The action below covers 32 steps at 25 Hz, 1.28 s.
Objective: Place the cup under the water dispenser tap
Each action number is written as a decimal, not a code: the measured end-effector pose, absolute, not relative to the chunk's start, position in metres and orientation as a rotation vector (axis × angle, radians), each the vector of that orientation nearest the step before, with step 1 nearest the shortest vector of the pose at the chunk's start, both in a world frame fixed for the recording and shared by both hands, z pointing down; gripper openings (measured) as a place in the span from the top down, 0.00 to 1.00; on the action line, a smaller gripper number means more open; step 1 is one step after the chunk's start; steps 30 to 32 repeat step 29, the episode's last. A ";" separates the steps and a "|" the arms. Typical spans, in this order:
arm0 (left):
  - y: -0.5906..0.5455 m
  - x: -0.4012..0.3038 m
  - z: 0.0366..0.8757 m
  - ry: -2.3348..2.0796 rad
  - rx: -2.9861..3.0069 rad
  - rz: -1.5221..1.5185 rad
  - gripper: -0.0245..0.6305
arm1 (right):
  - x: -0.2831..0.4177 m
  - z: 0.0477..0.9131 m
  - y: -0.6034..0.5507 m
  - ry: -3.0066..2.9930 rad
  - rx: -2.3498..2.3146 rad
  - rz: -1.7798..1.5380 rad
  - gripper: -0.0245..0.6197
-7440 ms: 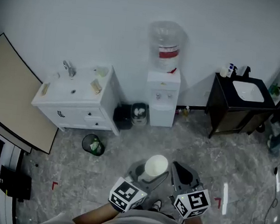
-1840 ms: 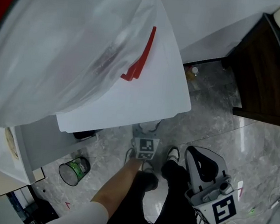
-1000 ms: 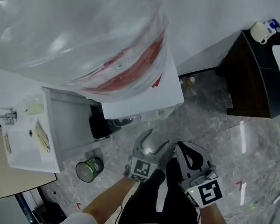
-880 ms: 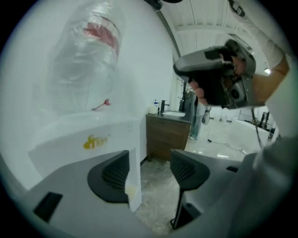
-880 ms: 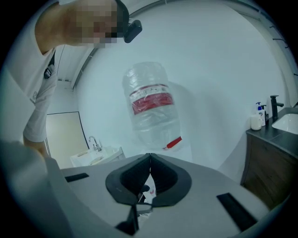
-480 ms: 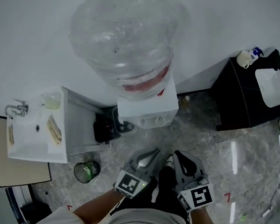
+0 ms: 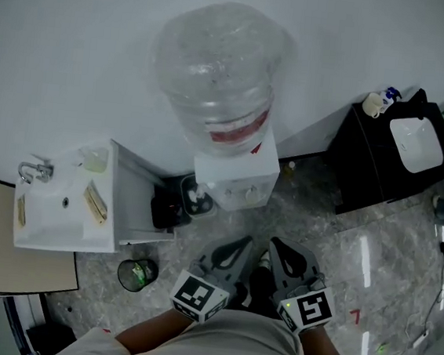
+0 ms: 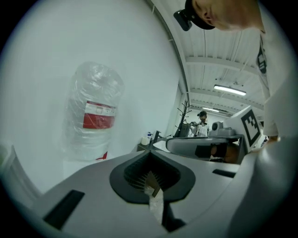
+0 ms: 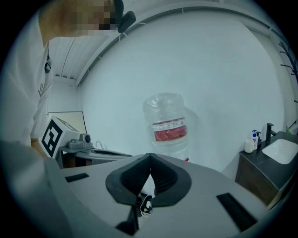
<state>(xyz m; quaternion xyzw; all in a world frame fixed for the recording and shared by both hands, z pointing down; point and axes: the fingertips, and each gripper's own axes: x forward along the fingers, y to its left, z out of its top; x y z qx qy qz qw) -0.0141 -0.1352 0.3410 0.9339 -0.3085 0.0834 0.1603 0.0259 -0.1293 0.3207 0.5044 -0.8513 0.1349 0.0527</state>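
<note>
The white water dispenser (image 7: 236, 176) stands against the wall with a big clear bottle (image 7: 216, 70) on top; that bottle (image 8: 93, 116) (image 9: 165, 124) also shows in both gripper views. No cup is in view; the space below the taps (image 7: 246, 193) is hidden by the dispenser's top. My left gripper (image 7: 244, 241) (image 8: 150, 154) is shut with nothing between its jaws. The right gripper (image 7: 275, 243) (image 9: 150, 159) is beside it, also shut and empty. Both are held close to my body, pointing at the dispenser.
A white vanity with a sink (image 7: 61, 211) stands left of the dispenser, with black bins (image 7: 173, 203) between them. A small bin with a green liner (image 7: 137, 273) sits on the marble floor. A dark cabinet with a basin (image 7: 381, 162) is at the right.
Both grippers have risen and drawn back from the dispenser towards my body. The left jaws, open a second ago, have shut empty. The head view has pulled away from the bottle.
</note>
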 end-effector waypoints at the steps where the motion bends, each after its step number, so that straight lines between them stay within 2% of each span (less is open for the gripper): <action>1: -0.133 -0.014 0.335 -0.880 2.672 0.228 0.96 | 0.024 0.318 -0.127 -2.590 1.528 0.405 0.94; 13: -0.133 -0.025 0.302 -0.935 2.720 0.155 0.96 | 0.009 0.286 -0.128 -2.605 1.504 0.281 0.94; 32: -0.127 -0.054 0.317 -0.991 2.698 0.172 0.96 | -0.013 0.294 -0.128 -2.590 1.480 0.280 0.94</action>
